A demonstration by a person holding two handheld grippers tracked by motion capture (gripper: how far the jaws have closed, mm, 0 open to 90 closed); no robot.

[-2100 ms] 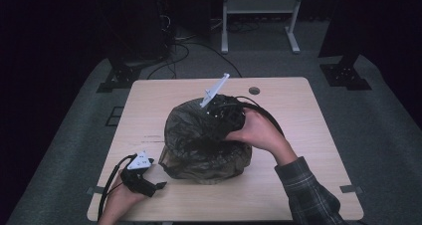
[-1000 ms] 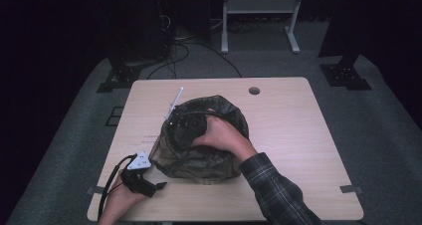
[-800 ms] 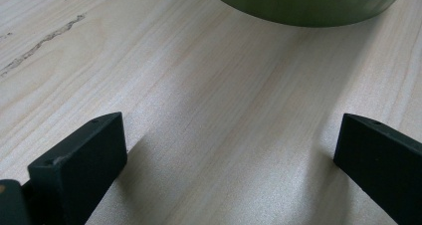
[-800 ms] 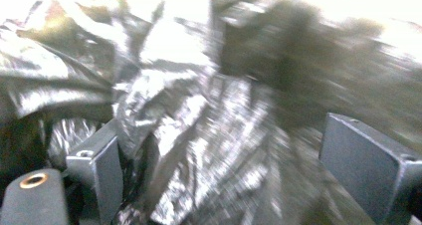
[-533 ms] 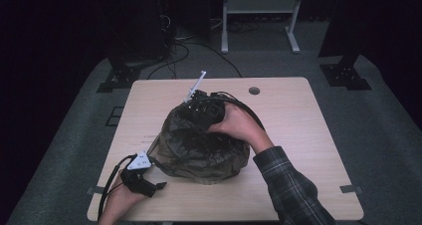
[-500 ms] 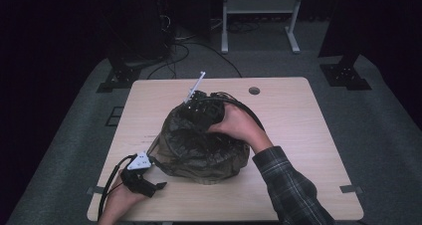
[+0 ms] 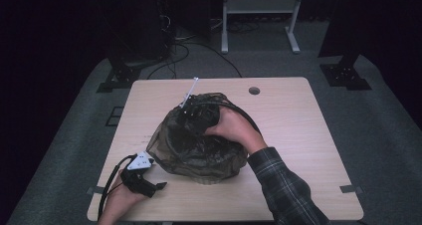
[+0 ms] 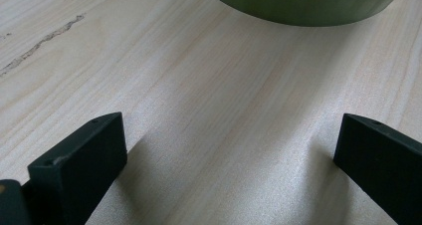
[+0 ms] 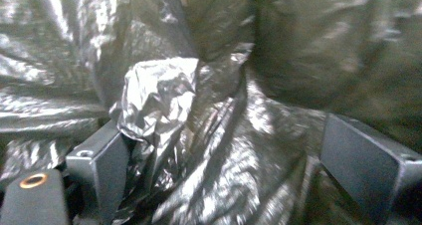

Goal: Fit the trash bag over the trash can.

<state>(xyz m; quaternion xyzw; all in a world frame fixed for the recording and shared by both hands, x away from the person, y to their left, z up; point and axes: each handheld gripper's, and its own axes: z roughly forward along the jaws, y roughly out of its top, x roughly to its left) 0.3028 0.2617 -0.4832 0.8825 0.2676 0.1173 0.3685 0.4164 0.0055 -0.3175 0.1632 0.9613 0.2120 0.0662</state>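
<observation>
A dark, see-through plastic bag (image 7: 199, 153) lies crumpled in a mound over a round green container (image 8: 308, 3) in the middle of the table. My right gripper (image 7: 197, 114) is pressed into the top of the bag, with the hand behind it. In the right gripper view its jaws stand wide apart and shiny folds of bag (image 9: 159, 100) bunch between them, so the right gripper (image 9: 224, 150) is open. My left gripper (image 7: 160, 186) rests at the table's front left, apart from the bag. It is open over bare wood (image 8: 229, 135), pointing at the container's base.
The light wooden table (image 7: 298, 130) has a cable hole (image 7: 254, 91) at the back. Black stand feet (image 7: 118, 76) (image 7: 346, 75) and a white frame (image 7: 259, 6) stand on the grey floor behind it. A scratch (image 8: 40, 43) marks the wood near the left gripper.
The right hand and its gripper swung left across the bag's top, then back toward the middle, and the bag's folds shifted with it. The left gripper stayed put.
</observation>
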